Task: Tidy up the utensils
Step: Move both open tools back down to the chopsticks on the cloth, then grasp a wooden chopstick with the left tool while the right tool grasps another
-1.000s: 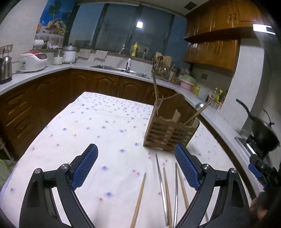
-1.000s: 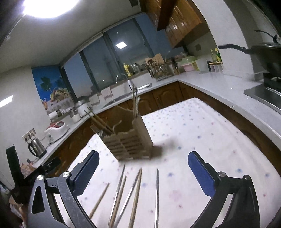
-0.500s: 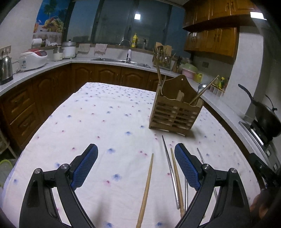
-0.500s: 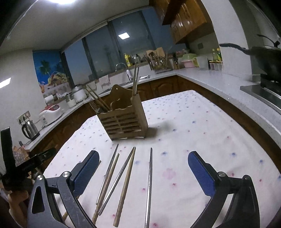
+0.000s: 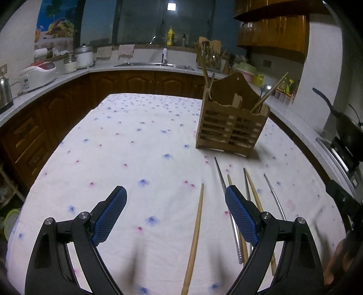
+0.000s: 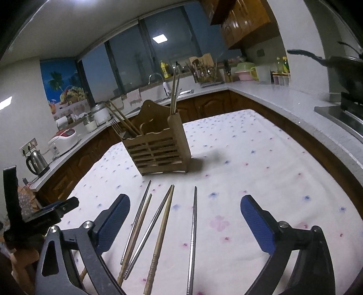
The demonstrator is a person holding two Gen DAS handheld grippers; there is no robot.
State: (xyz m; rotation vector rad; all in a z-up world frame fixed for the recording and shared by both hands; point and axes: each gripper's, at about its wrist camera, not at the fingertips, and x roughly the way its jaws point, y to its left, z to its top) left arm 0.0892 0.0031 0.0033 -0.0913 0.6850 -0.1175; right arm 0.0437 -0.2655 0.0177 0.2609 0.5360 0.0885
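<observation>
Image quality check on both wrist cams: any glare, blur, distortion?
Left wrist: strong fisheye bowing of the table, dim warm light, soft shadows under the left gripper. Right wrist: blown-out ceiling light at the top edge, chopsticks sharp.

Place: a home kitchen, at night by the dark window (image 6: 136, 65).
Counters: pale worktop (image 5: 56, 79) over dark wooden cabinets (image 5: 136, 82).
Sink: steel basin with faucet (image 5: 158, 40) under the window.
Appliances: rice cooker (image 5: 37, 70), electric kettle (image 6: 36, 162).
Stove side: black wok (image 6: 340, 65) on the burner.
Middle: table under a flowered cloth (image 5: 127, 145).
</observation>
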